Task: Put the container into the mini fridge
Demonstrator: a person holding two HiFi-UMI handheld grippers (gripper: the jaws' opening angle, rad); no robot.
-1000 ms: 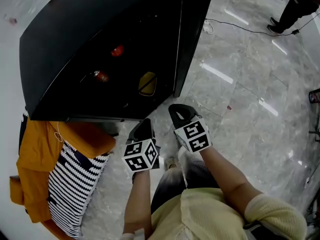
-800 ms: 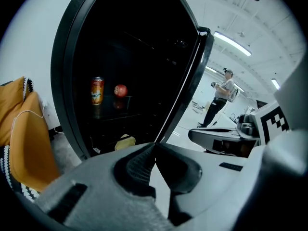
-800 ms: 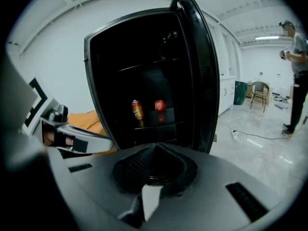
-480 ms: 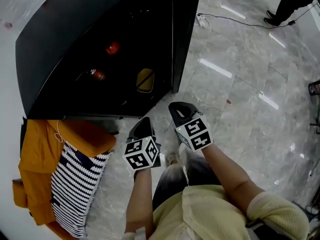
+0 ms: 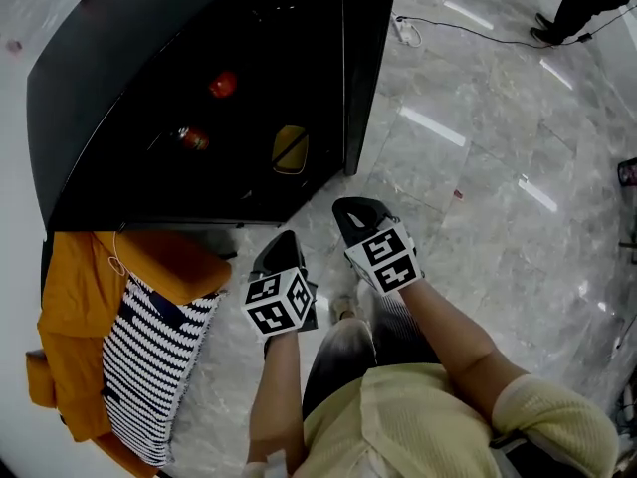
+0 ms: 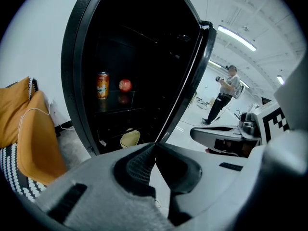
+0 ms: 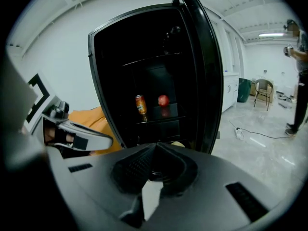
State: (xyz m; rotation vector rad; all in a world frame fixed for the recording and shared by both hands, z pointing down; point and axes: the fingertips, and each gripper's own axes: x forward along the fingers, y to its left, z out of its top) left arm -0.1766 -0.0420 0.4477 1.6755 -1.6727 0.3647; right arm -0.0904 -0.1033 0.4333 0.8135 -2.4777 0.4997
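The left gripper point(image 6: 154, 147) and, just to its right, the right gripper point(image 7: 155, 146) both have their jaws pressed together with nothing between them. Just ahead, the pale yellow container point(image 6: 130, 138) sits low inside the open mini fridge point(image 6: 72, 85). Farther in and above it, a can point(image 6: 102, 85) and an apple point(image 6: 125, 84) stand on a shelf.

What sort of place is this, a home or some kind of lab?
Probably a lab-like workspace rather than a home: a wide polished stone floor, a power cable trailing across it, and long strip lights on a white ceiling.
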